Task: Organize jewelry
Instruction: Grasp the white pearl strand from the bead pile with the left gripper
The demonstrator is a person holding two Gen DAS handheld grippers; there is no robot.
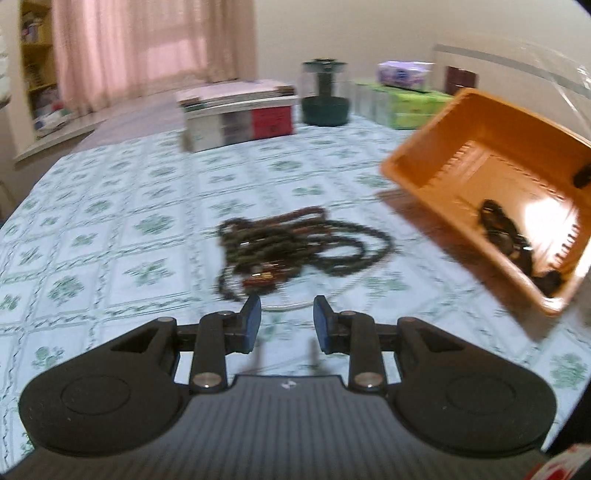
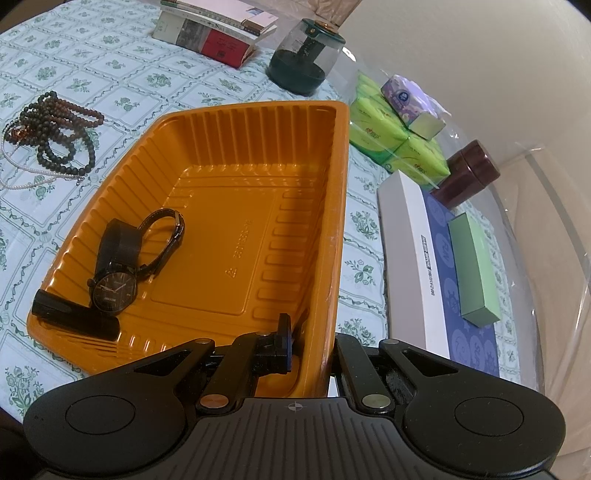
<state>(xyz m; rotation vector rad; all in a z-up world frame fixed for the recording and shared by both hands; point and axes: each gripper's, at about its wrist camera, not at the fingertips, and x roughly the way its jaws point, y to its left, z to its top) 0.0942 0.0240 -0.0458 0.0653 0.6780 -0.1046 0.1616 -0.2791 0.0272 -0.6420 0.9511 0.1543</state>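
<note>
Left claw (image 1: 287,320) spread, empty; aim low at beads (image 1: 295,243) beside tray (image 2: 334,206); right claw (image 2: 312,350) pinching tray wall; hold steady.

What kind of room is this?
Probably a room in someone's home: a table with a floral tablecloth, pink curtains at a window, plus a stack of books and tissue packs.
</note>
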